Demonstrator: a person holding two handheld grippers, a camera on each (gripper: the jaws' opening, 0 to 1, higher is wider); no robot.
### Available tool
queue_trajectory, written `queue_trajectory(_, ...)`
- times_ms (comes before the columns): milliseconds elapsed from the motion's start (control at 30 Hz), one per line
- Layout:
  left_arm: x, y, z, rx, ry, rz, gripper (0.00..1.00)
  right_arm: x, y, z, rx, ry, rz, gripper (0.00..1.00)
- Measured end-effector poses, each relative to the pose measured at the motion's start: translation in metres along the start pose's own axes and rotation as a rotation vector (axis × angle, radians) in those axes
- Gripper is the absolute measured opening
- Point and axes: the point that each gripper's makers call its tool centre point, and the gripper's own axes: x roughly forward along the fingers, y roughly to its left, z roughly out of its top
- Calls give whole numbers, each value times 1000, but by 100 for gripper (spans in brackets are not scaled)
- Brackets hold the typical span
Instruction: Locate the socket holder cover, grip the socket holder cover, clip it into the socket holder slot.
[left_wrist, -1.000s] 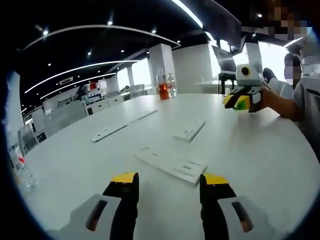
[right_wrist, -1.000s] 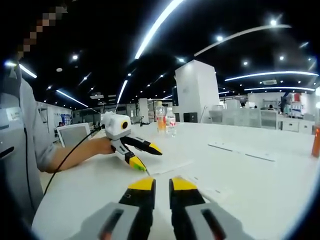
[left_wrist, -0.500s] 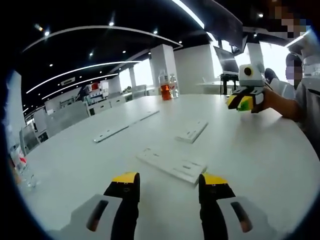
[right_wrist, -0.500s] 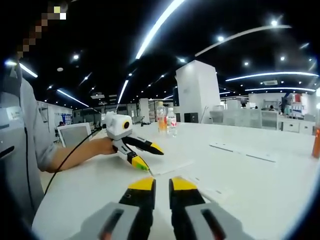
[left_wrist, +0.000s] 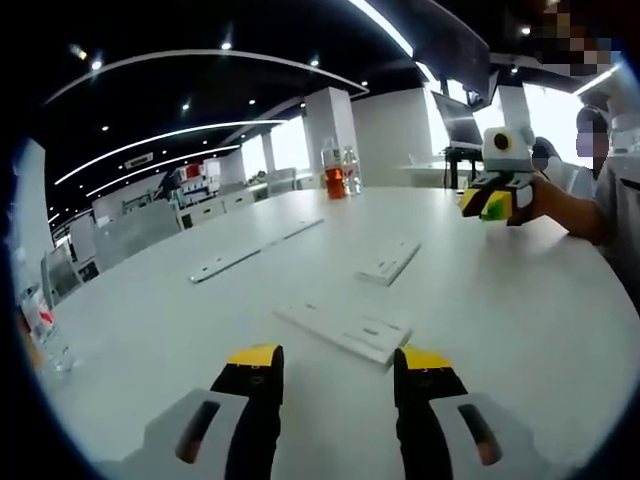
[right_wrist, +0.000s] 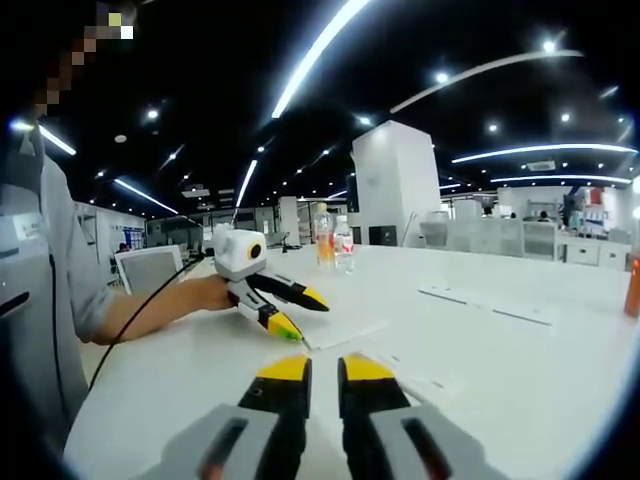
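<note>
A: Where is the socket holder cover?
B: In the left gripper view a flat white socket holder cover (left_wrist: 347, 331) lies on the white table (left_wrist: 500, 300), just ahead of the left gripper (left_wrist: 336, 362), whose jaws stand wide apart and empty.
A: Other pieces?
B: A second white plate (left_wrist: 388, 263) lies farther off, two long white strips (left_wrist: 250, 252) beyond it, and bottles (left_wrist: 338, 172) stand at the far edge.
A: The right gripper?
B: Right gripper (right_wrist: 318, 369): jaws nearly together, holding nothing, hovering above the table. A hand (right_wrist: 205, 293) holds the other gripper beside a white plate.
</note>
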Motion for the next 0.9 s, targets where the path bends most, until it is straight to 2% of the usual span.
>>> queue_trajectory(900, 3, 0, -1, 2, 6, 1, 43, 0, 0, 1, -4, -2, -1, 12)
